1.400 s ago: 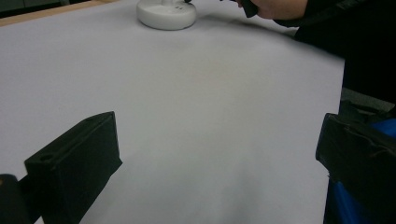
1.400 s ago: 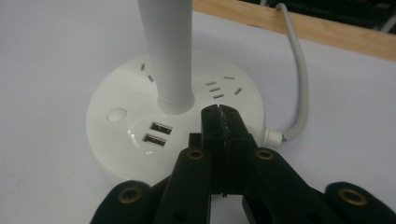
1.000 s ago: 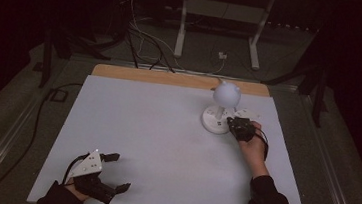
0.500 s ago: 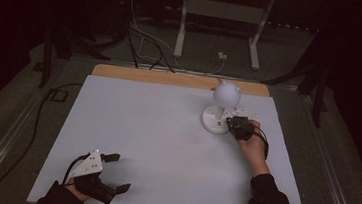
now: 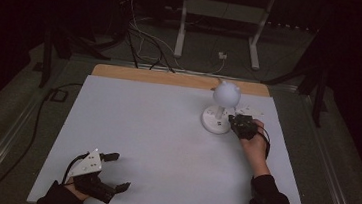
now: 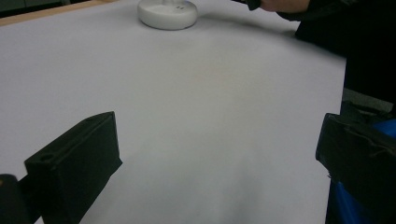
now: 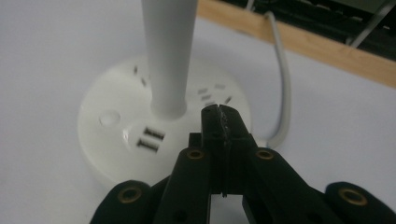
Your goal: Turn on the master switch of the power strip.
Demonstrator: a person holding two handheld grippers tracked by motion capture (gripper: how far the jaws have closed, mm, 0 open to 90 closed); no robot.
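We see a smooth white plastic lamp base (image 7: 140, 135) with a soft sheen, on the table's (image 5: 141, 128) matt white sheet, bare wood along its far edge; the right gripper (image 7: 219, 116) shows matt black jaws.

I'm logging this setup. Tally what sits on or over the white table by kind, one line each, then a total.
White desk lamp with round socket base: 1
White lamp cable: 1
Hand-held grippers: 2, the left gripper with jaws apart, the right gripper with jaws together over the lamp's base
Total: 4
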